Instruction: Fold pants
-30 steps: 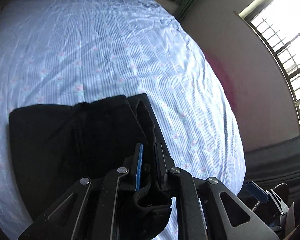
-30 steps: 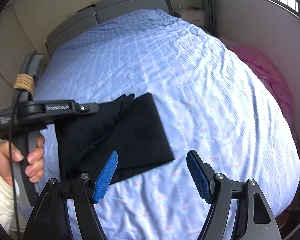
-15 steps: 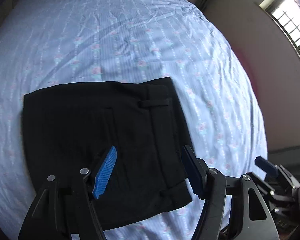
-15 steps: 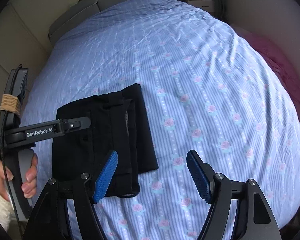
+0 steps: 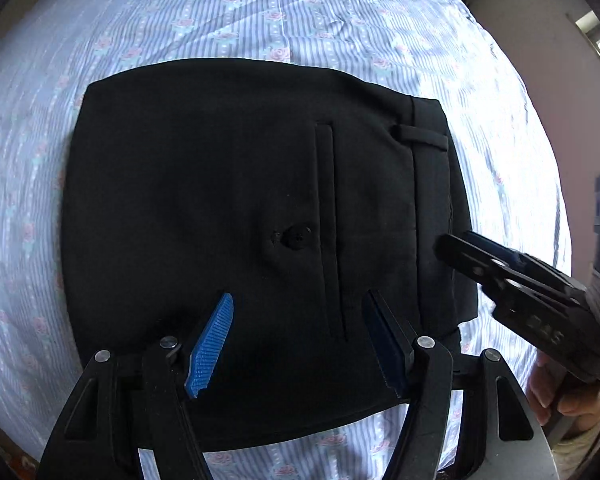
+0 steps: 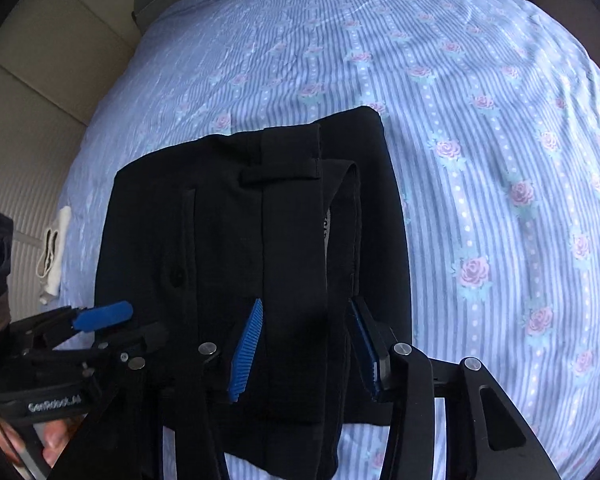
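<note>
My left gripper (image 5: pixel 296 344) is hanging over the one pair of black pants (image 5: pixel 240 200), its two blue fingers (image 5: pixel 210 346) spread, gripping nothing. My right gripper (image 6: pixel 304 352) has just been closing around the waistband (image 6: pixel 292 260); I cannot tell if it pinches. The folded pants are lying on the flowery striped bed sheet (image 6: pixel 500 160). One white cloth (image 6: pixel 54 252) is lying far left.

In the left wrist view the right gripper (image 5: pixel 500 268) is blurred, so how its jaws stand is not clear there. The pants (image 6: pixel 260 240) are cut off by the lower edge of the right wrist view. Whether the pads press the cloth cannot be told.
</note>
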`<move>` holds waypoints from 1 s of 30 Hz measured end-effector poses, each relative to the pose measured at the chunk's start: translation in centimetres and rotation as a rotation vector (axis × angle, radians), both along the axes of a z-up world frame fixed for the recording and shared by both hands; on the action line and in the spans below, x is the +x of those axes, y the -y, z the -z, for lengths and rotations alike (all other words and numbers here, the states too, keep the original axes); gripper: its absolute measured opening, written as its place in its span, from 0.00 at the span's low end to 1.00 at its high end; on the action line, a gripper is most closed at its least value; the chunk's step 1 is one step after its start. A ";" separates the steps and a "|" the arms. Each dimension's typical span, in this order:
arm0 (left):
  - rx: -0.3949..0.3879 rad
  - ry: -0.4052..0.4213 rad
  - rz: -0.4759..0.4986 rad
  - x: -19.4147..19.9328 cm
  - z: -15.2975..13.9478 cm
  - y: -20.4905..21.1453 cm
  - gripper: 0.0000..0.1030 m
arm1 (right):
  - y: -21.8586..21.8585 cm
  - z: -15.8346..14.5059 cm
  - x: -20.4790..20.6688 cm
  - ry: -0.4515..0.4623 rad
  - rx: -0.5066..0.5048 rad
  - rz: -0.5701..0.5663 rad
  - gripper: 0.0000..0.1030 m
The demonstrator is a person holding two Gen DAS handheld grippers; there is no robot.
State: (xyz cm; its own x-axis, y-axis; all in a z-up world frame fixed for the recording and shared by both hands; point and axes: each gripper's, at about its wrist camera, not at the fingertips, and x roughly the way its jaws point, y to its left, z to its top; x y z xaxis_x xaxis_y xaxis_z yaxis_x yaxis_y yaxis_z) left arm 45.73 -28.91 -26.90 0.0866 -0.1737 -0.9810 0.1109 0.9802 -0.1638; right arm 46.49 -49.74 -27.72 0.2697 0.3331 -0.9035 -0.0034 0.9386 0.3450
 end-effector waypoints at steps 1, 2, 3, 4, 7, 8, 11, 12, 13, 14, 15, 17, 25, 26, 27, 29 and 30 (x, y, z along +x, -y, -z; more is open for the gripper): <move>-0.006 -0.002 -0.002 0.0 0.0 0.1 0.64 | 0.1 0.5 0.3 -0.013 0.002 0.007 0.44; -0.015 -0.005 0.000 -0.1 0.1 0.2 0.64 | 0.1 0.9 0.6 -0.026 0.010 0.014 0.43; -0.024 -0.008 0.004 -0.1 0.1 0.3 0.64 | 0.1 1.3 0.7 -0.038 0.017 0.024 0.42; -0.029 -0.008 0.008 -0.1 0.1 0.5 0.64 | 0.2 1.5 0.6 -0.043 0.028 0.032 0.41; -0.033 -0.008 0.021 0.1 0.0 0.9 0.64 | -0.2 1.3 0.3 -0.052 0.067 0.020 0.32; -0.036 -0.009 0.024 0.0 -0.1 0.9 0.64 | -0.3 1.0 0.1 -0.038 0.060 0.018 0.32; -0.042 -0.008 0.038 -0.2 -0.4 1.2 0.64 | -0.3 1.3 0.0 -0.039 0.060 0.020 0.31; -0.041 -0.010 0.041 0.0 -0.5 1.6 0.64 | 0.0 1.6 0.0 -0.057 0.059 0.030 0.31; -0.041 -0.010 0.044 -0.1 -0.5 1.6 0.64 | 0.2 2.2 0.1 -0.070 0.076 0.048 0.31; -0.042 -0.010 0.046 -0.4 -0.9 1.4 0.64 | 0.5 2.5 0.1 -0.077 0.092 0.064 0.31; -0.042 -0.011 0.047 -0.6 -1.0 1.3 0.64 | 0.7 2.6 0.1 -0.086 0.111 0.075 0.31; -0.044 -0.018 0.043 -0.7 -1.0 1.3 0.64 | 0.7 2.8 0.2 -0.109 0.155 0.075 0.31; -0.047 -0.014 0.056 -1.3 -1.6 1.7 0.64 | 1.5 2.1 -0.5 -0.116 0.266 0.056 0.31; -0.038 -0.009 0.062 -1.3 -1.7 1.9 0.64 | 1.5 1.6 -0.8 -0.100 0.265 0.044 0.31; -0.032 -0.008 0.065 -1.4 -1.7 2.2 0.64 | 1.4 1.3 -0.9 -0.087 0.268 0.034 0.31; -0.033 -0.013 0.070 -1.5 -1.7 2.5 0.64 | 1.4 1.2 -1.1 -0.077 0.288 0.028 0.29; -0.033 -0.015 0.073 -1.5 -1.8 2.7 0.64 | 1.7 1.2 -1.2 -0.084 0.306 0.034 0.29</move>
